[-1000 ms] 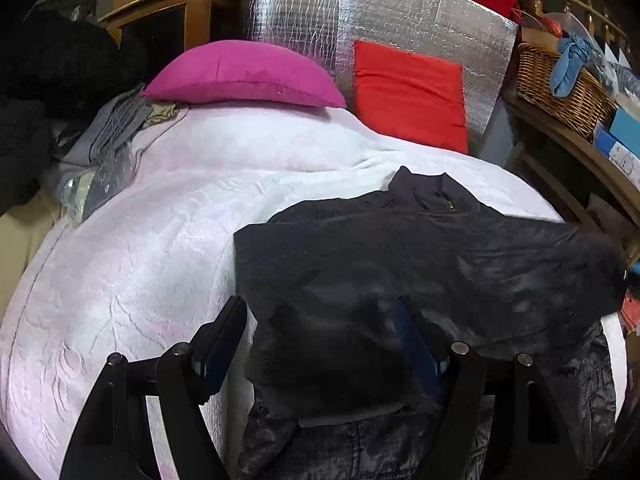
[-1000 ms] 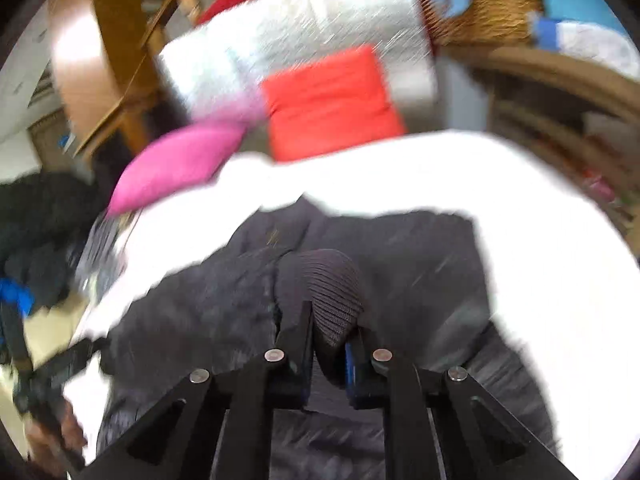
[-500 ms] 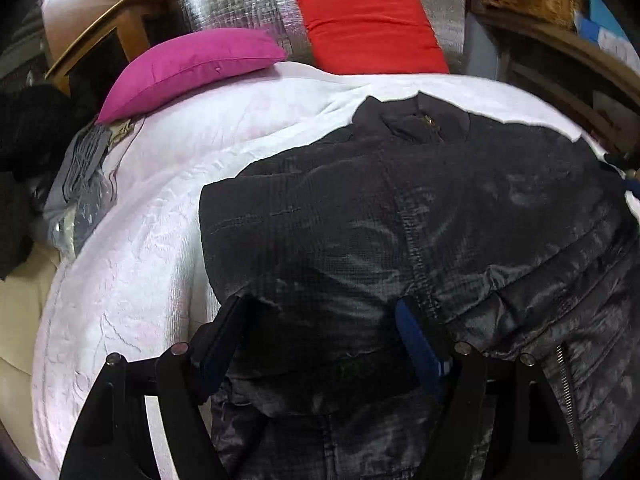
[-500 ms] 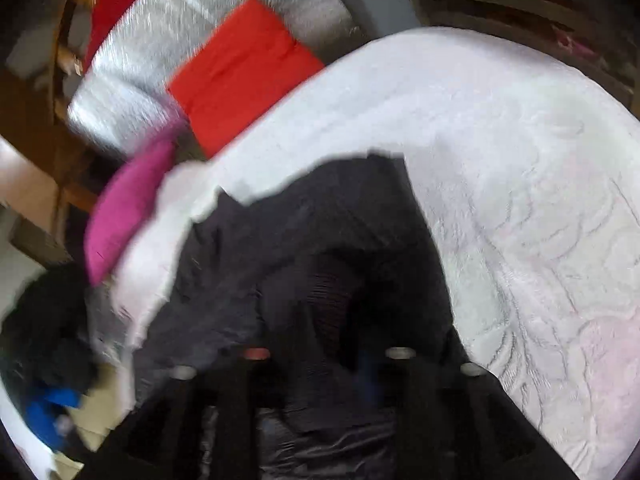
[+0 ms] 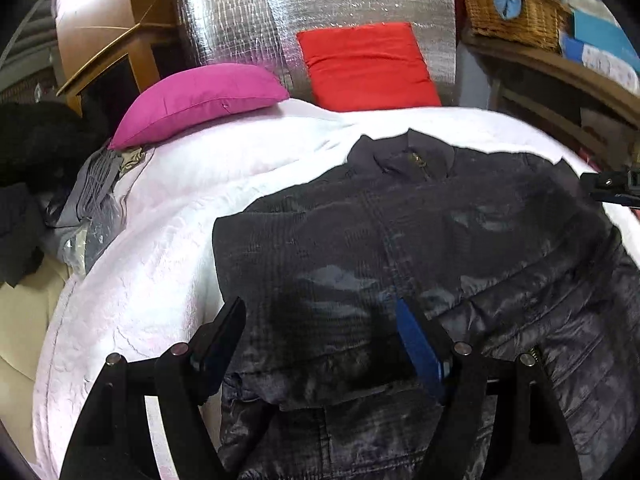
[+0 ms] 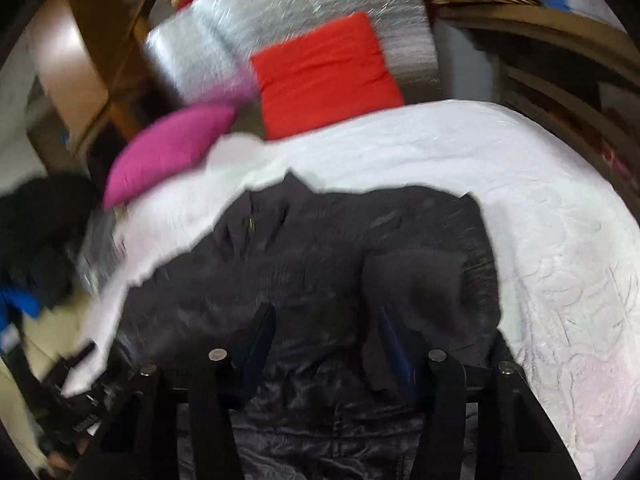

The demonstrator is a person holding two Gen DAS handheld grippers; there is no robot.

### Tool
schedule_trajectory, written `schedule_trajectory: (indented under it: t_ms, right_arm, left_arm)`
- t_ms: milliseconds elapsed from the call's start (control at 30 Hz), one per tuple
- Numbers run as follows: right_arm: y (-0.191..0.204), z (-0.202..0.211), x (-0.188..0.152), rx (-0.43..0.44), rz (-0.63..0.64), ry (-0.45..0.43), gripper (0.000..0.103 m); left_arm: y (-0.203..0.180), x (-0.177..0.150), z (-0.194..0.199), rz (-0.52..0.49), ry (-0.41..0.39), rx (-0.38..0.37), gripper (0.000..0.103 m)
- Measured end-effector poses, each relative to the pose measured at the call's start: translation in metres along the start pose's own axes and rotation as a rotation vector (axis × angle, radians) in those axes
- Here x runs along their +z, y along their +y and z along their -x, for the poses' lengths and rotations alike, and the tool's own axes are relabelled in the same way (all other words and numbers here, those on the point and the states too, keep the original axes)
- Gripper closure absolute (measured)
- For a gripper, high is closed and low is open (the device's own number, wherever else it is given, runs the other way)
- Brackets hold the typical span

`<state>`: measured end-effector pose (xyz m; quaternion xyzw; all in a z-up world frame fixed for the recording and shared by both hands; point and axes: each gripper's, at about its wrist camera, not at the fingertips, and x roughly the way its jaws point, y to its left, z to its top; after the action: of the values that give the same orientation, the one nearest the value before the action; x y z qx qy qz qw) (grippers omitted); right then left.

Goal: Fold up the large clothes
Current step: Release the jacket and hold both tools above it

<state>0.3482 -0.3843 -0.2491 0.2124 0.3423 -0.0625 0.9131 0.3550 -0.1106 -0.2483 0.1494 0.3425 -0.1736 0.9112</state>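
A dark quilted jacket (image 5: 420, 248) lies on the white bedspread (image 5: 152, 264), collar (image 5: 404, 156) towards the pillows, both sleeves folded in over the body. My left gripper (image 5: 320, 324) is open and empty, hovering over the jacket's lower left part. In the right wrist view the jacket (image 6: 312, 264) fills the middle, with the folded sleeve and its ribbed cuff (image 6: 416, 276) lying flat. My right gripper (image 6: 326, 328) is open and empty just above the jacket. The right gripper also shows at the right edge of the left wrist view (image 5: 612, 188).
A pink pillow (image 5: 196, 100) and a red cushion (image 5: 368, 64) lean at the head of the bed against silver foil padding (image 5: 320, 12). Grey clothes (image 5: 92, 196) and a dark pile (image 5: 36, 148) lie left. A wicker basket (image 5: 516, 12) sits on wooden shelves right.
My right gripper has let go of the sleeve cuff and opened; the sleeve now lies folded on the jacket. My left gripper stayed open and shifted slightly over the jacket.
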Motion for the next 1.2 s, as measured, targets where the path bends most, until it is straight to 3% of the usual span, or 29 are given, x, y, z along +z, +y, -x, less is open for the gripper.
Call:
schedule_trajectory:
  t_ms: [167, 300, 367, 467, 633, 733, 1033, 1200]
  right_arm:
    - [-0.005, -0.043, -0.015, -0.092, 0.022, 0.155, 0.046]
    - [-0.006, -0.035, -0.011, -0.071, 0.013, 0.128, 0.046]
    - [-0.009, -0.022, -0.005, -0.049, -0.011, 0.064, 0.046]
    - [-0.020, -0.014, 0.007, -0.096, -0.053, -0.025, 0.046]
    - [-0.052, -0.057, 0.003, -0.115, -0.141, 0.090, 0.046]
    - [-0.045, -0.056, 0.002, -0.143, -0.102, 0.081, 0.046]
    - [-0.021, -0.003, -0.002, -0.045, -0.069, 0.043, 0.046]
    - [-0.001, -0.002, -0.012, 0.018, -0.031, 0.090, 0.046]
  left_arm:
    - [-0.001, -0.001, -0.002, -0.012, -0.001, 0.012, 0.025]
    - [0.001, -0.003, -0.002, -0.018, 0.001, 0.022, 0.025]
    - [0.001, -0.003, -0.003, -0.017, 0.001, 0.025, 0.025]
    - [0.001, -0.003, -0.005, -0.014, 0.003, 0.025, 0.025]
    - [-0.001, -0.004, -0.008, -0.021, 0.010, 0.021, 0.025]
    - [-0.001, -0.004, -0.008, -0.022, 0.011, 0.024, 0.025]
    - [-0.001, -0.003, -0.007, -0.011, 0.011, 0.023, 0.025]
    - [-0.001, -0.004, -0.007, -0.011, 0.011, 0.024, 0.025]
